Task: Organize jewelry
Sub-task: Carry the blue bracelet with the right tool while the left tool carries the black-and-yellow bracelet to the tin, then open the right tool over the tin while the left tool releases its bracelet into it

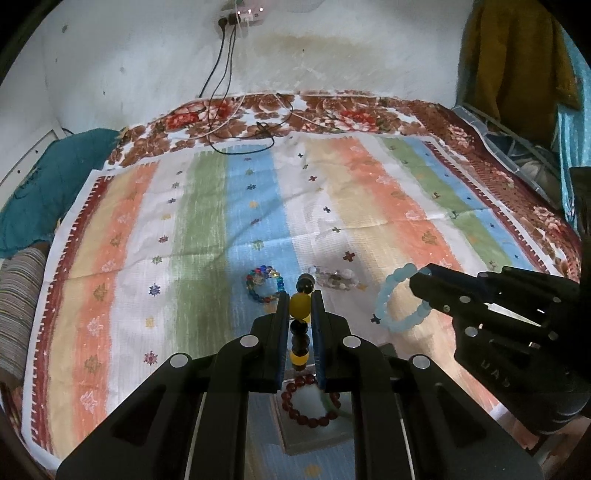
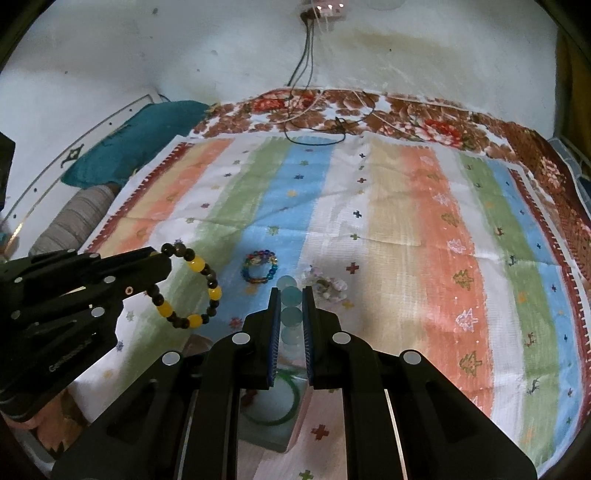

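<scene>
A: What is held by the left tongs (image 1: pixel 299 301)?

B: A bracelet of dark and yellow beads (image 1: pixel 299 306) is clamped between them, seen edge-on in the left wrist view. In the right wrist view the same bracelet (image 2: pixel 201 288) hangs as a full ring from the tongs' tip (image 2: pixel 162 264), above the striped cloth (image 2: pixel 406 221).

A: And the right tongs (image 2: pixel 289 297)?

B: They are closed on a pale blue bracelet (image 2: pixel 290 295). From the left wrist view it is seen as a ring (image 1: pixel 388 295) gripped at its right side by the tongs (image 1: pixel 424 280), lifted off the cloth (image 1: pixel 207 206).

A: What is left lying on the cloth?

B: Two pieces, both just beyond the tongs — a multicoloured bead bracelet (image 1: pixel 264 282) on the blue stripe, and to its right a clear and whitish one (image 1: pixel 338 278) on the white stripe. They lie near each other but apart. In the right wrist view they are found at (image 2: pixel 260 267) and (image 2: pixel 327 286).

A: Is anything seen under the tongs?

B: A shallow box (image 1: pixel 314 439) is set near the close edge of the cloth. A red bead bracelet (image 1: pixel 308 404) lies in it, and a green bangle (image 2: pixel 280 406) as well — partly hidden by the tongs in both views.

A: And around the cloth?

B: It is spread on a flowered blanket (image 1: pixel 332 110); cables (image 1: pixel 236 129) trail from a wall socket (image 1: pixel 240 16) at the far side, and a teal pillow (image 1: pixel 44 188) lies at the far left.
</scene>
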`<state>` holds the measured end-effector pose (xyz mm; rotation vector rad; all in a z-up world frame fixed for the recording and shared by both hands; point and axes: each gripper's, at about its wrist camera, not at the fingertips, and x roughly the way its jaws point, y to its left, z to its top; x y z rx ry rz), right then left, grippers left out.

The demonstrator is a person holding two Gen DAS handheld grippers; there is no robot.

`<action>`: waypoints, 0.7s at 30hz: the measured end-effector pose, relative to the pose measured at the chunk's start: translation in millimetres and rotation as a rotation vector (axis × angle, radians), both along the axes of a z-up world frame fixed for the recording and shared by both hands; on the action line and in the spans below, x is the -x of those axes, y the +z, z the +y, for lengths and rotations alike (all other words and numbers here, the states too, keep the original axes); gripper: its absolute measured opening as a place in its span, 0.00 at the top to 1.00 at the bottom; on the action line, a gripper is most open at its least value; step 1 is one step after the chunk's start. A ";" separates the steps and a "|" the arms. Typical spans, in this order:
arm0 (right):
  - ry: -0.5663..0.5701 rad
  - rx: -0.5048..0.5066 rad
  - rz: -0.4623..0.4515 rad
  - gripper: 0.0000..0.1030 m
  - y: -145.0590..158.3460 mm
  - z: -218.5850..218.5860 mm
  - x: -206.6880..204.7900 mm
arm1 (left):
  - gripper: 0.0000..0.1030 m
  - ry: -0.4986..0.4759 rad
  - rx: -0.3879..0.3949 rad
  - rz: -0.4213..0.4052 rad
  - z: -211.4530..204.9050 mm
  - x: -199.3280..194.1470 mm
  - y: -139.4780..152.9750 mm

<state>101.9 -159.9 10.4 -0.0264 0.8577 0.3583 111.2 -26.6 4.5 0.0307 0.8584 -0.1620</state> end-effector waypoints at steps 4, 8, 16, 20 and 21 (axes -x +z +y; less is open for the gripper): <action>0.014 -0.004 -0.007 0.88 3.3 1.4 10.4 | 0.89 -0.009 -0.001 -0.011 0.3 12.1 2.7; 0.026 -0.001 -0.008 0.88 3.6 2.5 18.8 | 0.89 -0.017 0.002 -0.020 -0.8 23.6 4.2; 0.033 0.014 -0.009 0.88 0.5 3.7 33.6 | 0.89 -0.026 -0.005 -0.030 -3.0 42.5 4.1; 0.039 0.013 -0.005 0.88 -0.7 3.9 40.7 | 0.89 -0.030 -0.012 -0.034 -4.6 50.2 3.2; 0.041 0.014 -0.003 0.88 -1.5 4.4 42.4 | 0.89 -0.032 -0.014 -0.034 -5.2 52.6 2.9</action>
